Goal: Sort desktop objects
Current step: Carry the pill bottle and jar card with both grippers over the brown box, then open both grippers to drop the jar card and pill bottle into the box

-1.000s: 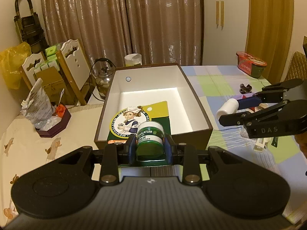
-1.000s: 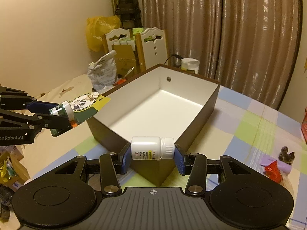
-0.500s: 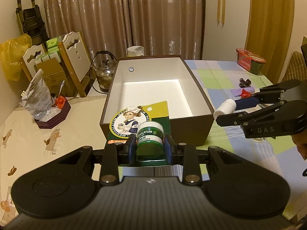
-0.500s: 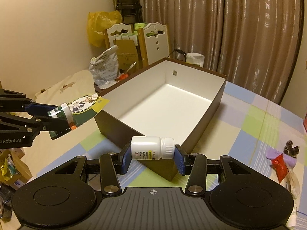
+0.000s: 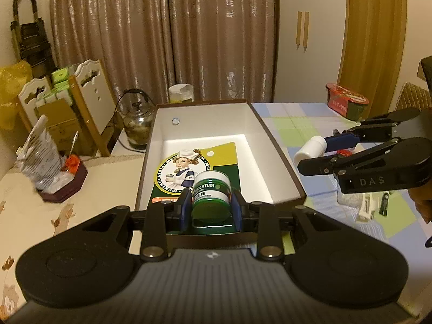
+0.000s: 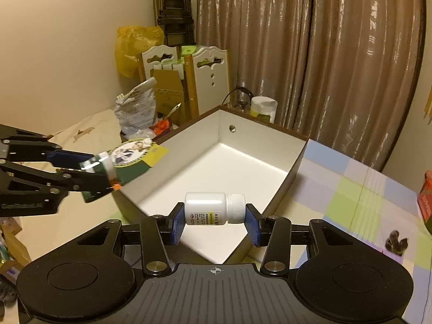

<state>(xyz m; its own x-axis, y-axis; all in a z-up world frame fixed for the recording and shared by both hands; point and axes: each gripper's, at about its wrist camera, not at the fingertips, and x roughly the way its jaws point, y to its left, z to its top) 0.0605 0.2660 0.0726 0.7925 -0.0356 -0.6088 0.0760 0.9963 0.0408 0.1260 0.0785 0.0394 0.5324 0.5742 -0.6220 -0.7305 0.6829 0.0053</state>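
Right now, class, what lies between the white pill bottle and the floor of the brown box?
Nothing: in the right wrist view the white pill bottle, clamped sideways in the right gripper, hangs over the brown box, only bare white floor below it.

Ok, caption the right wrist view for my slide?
Right gripper holds white pill bottle sideways above open box.

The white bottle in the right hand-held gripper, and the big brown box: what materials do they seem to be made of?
White bottle: probably plastic, glossy; smooth opaque body catching a soft highlight, ribbed screw cap, printed label.
Brown box: likely rigid cardboard, matte; thin straight walls, dark brown outside, plain white inside, small round hole in the far wall. Thin wood cannot be ruled out.
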